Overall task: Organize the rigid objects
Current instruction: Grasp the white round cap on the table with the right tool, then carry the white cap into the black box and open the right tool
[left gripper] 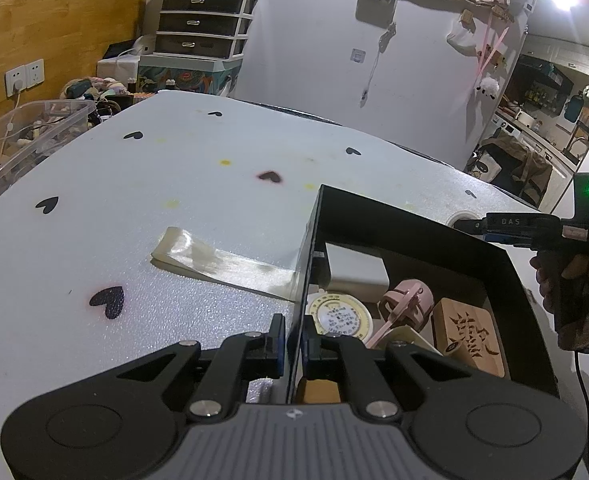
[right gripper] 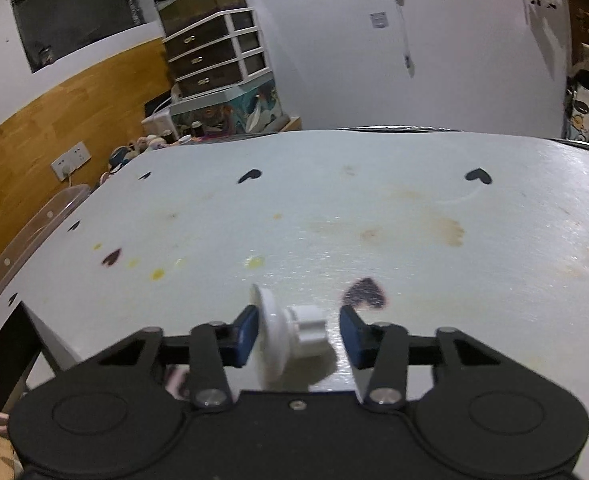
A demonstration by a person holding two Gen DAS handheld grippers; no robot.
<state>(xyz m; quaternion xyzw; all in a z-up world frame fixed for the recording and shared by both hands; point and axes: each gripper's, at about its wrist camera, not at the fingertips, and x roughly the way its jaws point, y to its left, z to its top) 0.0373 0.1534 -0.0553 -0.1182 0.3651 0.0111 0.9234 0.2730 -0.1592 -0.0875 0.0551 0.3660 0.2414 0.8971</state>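
On table, black box (left gripper: 414, 220) holding wooden block (left gripper: 468, 336), apparently clamped by left hand-held gripper (left gripper: 292, 340).

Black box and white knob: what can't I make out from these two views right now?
- Black box contents: in the left wrist view its near wall and the left tool hide the bottom; the round tin's label is too small to read.
- White knob: in the right wrist view, blur leaves it unclear whether the right tool pads press it; a gap shows on one side.
- Right wrist view: the box is cut off at the left edge.
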